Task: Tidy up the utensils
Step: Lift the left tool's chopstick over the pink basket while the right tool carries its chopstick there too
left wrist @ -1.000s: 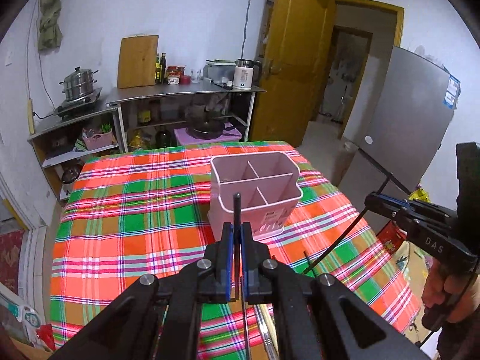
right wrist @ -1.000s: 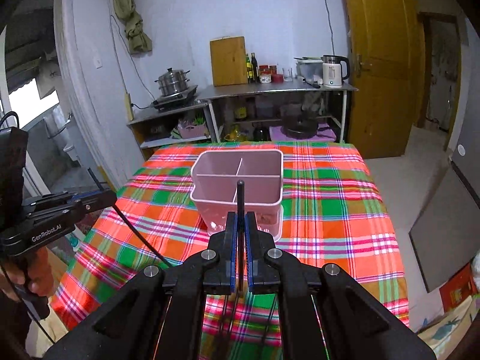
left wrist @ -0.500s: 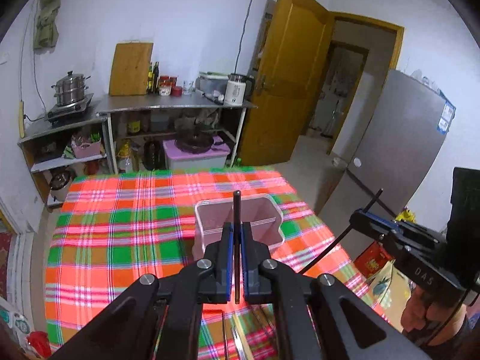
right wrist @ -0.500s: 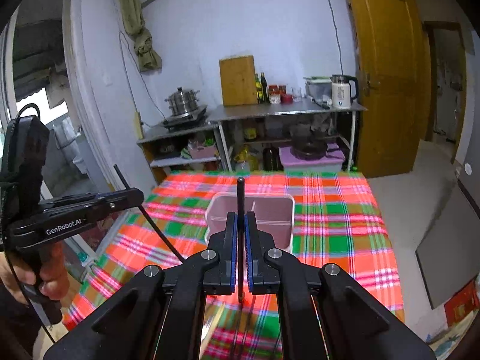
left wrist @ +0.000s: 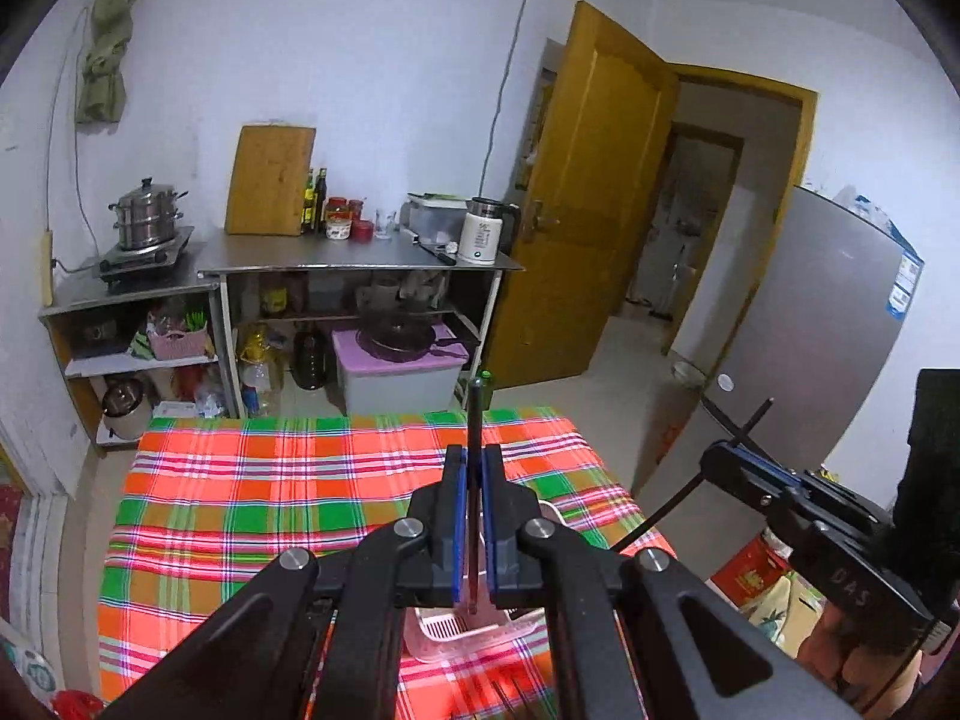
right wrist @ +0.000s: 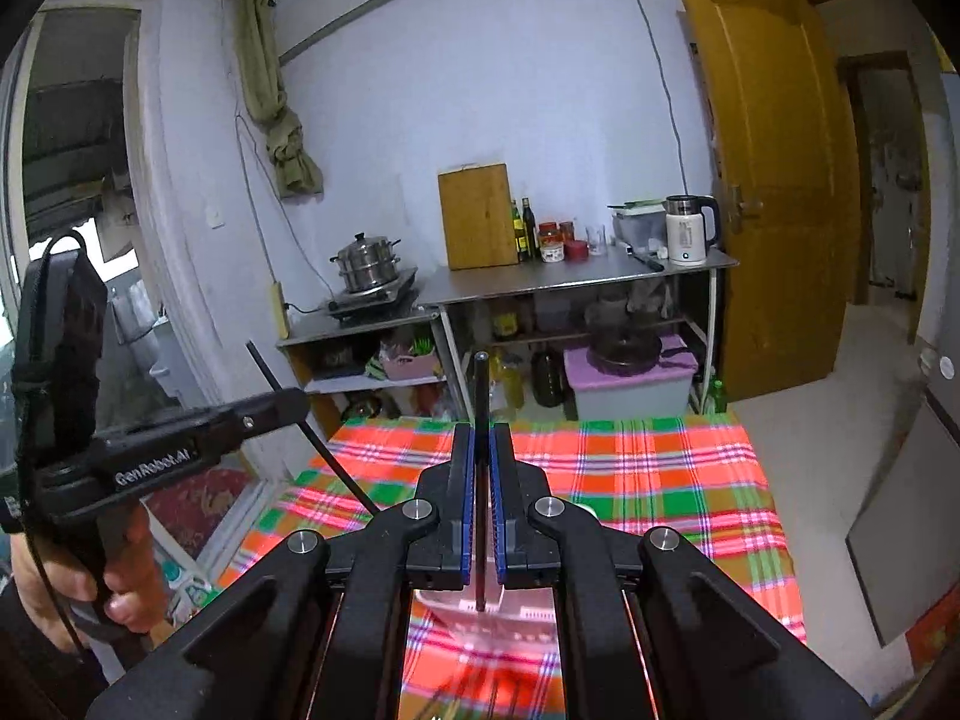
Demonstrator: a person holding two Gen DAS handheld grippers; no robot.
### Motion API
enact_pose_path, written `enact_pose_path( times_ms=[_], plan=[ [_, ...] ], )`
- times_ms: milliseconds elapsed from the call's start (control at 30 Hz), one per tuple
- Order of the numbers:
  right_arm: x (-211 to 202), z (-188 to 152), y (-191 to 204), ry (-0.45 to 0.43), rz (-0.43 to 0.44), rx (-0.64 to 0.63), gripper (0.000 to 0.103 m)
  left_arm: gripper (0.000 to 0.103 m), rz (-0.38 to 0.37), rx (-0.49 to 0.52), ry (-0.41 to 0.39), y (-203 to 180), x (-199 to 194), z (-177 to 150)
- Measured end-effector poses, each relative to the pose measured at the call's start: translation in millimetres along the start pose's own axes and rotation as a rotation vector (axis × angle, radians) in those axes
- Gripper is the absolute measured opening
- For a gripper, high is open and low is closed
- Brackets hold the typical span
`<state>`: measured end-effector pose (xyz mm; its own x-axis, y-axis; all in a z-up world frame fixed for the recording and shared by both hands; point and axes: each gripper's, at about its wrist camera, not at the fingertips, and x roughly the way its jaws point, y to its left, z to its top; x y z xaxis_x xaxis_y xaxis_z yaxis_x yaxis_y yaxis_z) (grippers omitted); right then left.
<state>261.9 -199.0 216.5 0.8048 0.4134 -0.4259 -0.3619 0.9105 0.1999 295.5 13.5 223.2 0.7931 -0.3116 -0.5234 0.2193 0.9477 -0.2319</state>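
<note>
My left gripper [left wrist: 473, 457] is shut on a thin black chopstick [left wrist: 476, 408] that stands upright between the pads. My right gripper [right wrist: 480, 439] is likewise shut on a second black chopstick [right wrist: 480, 390]. Both hang high above the plaid table. The pink divided utensil holder [left wrist: 443, 630] lies below, mostly hidden behind the fingers; it shows as a pale pink wall [right wrist: 519, 607] in the right wrist view. Each view shows the other gripper from the side: the right gripper [left wrist: 723, 463] with its slanted chopstick [left wrist: 678, 501], and the left gripper [right wrist: 291, 403] with its own [right wrist: 324, 450].
A red, green and orange plaid cloth [left wrist: 252, 510] covers the table. Several thin utensils [left wrist: 510, 693] lie near its front edge. Steel shelves [left wrist: 360, 261] with pots, bottles and a kettle line the far wall. A person's hand [right wrist: 66, 591] grips the left handle.
Both grippers have risen and pulled back with their chopsticks. The pink holder has slid down in both views and now sits mostly behind the fingers.
</note>
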Motion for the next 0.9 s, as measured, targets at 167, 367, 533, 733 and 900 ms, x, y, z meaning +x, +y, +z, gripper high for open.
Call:
enact_pose_path(
  times_ms=[167,367,533,733,900],
  plan=[
    [30.2,-8.2,-5.7,0.036,0.001,0.019,0.004,0.004,-0.001,-0.031,0.039,15.5,29.2,-11.2],
    [68.7,-34.3,-14.4,0.116,0.007,0.048,0.005,0.004,0.01,-0.052,0.102,31.7,62.8,-36.8],
    [89.8,-51.6,-23.9,0.167,0.002,0.068,0.005,0.004,0.014,-0.07,0.146,42.4,81.9,-52.8],
    [100.3,-61.5,-31.1,0.203,0.006,0.088,0.005,0.004,0.017,-0.087,0.165,51.5,88.5,-63.1],
    [96.6,-61.8,-30.5,0.194,0.007,0.086,0.005,0.005,0.028,-0.073,0.15,51.4,82.7,-65.8]
  ],
)
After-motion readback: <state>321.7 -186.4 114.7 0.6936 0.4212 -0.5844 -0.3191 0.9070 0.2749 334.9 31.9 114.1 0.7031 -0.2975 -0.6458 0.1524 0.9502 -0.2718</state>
